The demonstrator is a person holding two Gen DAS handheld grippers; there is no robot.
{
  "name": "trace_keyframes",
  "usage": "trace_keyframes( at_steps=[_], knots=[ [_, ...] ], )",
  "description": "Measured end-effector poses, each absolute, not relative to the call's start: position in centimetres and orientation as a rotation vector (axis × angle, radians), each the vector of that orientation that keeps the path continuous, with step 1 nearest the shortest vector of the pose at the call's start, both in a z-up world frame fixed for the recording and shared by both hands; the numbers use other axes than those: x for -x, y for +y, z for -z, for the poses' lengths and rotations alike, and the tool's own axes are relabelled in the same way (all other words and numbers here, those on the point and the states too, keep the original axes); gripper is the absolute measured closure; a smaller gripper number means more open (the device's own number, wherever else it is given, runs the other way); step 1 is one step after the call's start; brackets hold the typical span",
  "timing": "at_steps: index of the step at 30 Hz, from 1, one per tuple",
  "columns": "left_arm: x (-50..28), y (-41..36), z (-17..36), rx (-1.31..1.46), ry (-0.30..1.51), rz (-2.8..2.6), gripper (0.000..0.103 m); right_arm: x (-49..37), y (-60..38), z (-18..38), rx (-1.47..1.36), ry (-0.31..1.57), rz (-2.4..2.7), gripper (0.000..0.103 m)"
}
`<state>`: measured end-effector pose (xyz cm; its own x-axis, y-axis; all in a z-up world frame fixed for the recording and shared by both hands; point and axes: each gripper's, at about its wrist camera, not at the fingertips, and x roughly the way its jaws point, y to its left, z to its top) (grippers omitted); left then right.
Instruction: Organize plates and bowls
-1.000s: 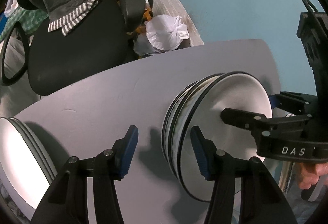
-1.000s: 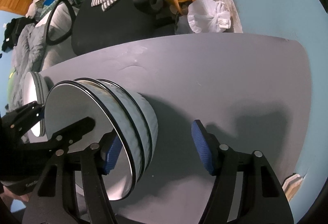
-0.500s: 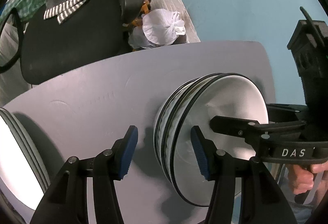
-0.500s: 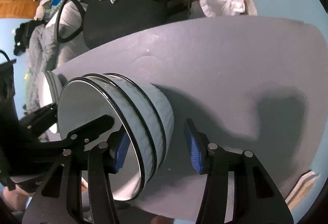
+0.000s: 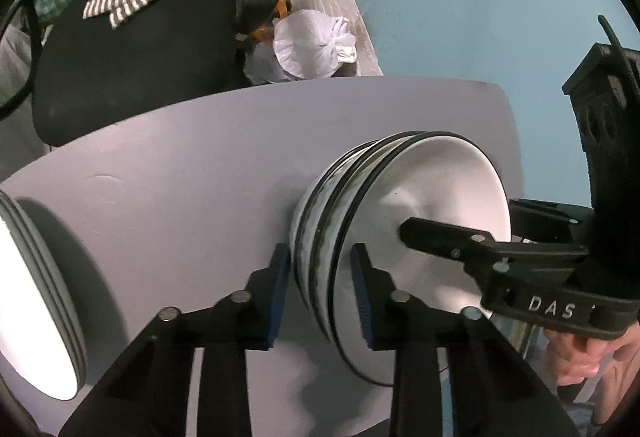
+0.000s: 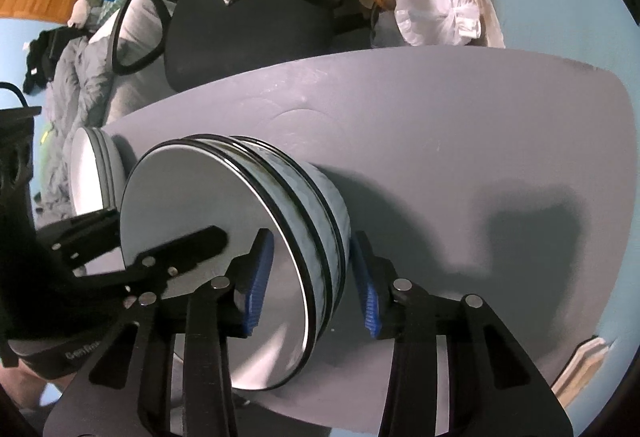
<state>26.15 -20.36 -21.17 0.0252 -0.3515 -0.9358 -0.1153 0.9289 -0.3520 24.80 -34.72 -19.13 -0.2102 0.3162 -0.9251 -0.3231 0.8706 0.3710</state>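
A stack of three nested white bowls with black rims point(image 5: 432, 213) stands on the grey table point(image 5: 200, 165); it also shows in the right wrist view point(image 6: 224, 237). My left gripper point(image 5: 320, 289) is open, its blue pads straddling the stack's rim and wall from one side. My right gripper point(image 6: 312, 281) is open and straddles the stack's wall from the opposite side. Neither pair of pads visibly presses the bowls. A stack of white plates point(image 5: 36, 301) sits at the table's left, seen also in the right wrist view point(image 6: 94, 173).
A black office chair point(image 5: 132, 49) with a striped cloth stands behind the table. A tied white plastic bag point(image 5: 312, 45) lies on the floor by the blue wall. The table's far edge curves near the wall point(image 6: 600, 85).
Both grippers have moved forward onto the bowl stack, so each now has its fingers on either side of the bowls' wall. The right gripper's jaws have narrowed a little.
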Motion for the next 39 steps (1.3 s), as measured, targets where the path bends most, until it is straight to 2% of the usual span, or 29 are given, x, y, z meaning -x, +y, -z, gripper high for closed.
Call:
trace_keyframes(
  at_steps=[5, 15, 35, 39],
  knots=[
    [-25.6, -19.9, 20.8, 0.331, 1.544, 0.173, 0.084, -24.6, -35.3, 19.0, -0.045, 1.682, -0.589, 0.074],
    [-22.7, -16.8, 20.9, 0.344, 1.568, 0.124, 0.086, -21.9, -32.3, 19.7, -0.042, 1.719, -0.650, 0.076],
    [-20.1, -13.9, 21.5, 0.468, 1.562, 0.086, 0.084, -21.4, -30.6, 20.2, -0.024, 1.735, -0.647, 0.076],
    [-19.8, -13.7, 21.3, 0.479, 1.562, 0.088, 0.084, -21.1, -29.8, 19.8, 0.029, 1.720, -0.639, 0.073]
  ],
)
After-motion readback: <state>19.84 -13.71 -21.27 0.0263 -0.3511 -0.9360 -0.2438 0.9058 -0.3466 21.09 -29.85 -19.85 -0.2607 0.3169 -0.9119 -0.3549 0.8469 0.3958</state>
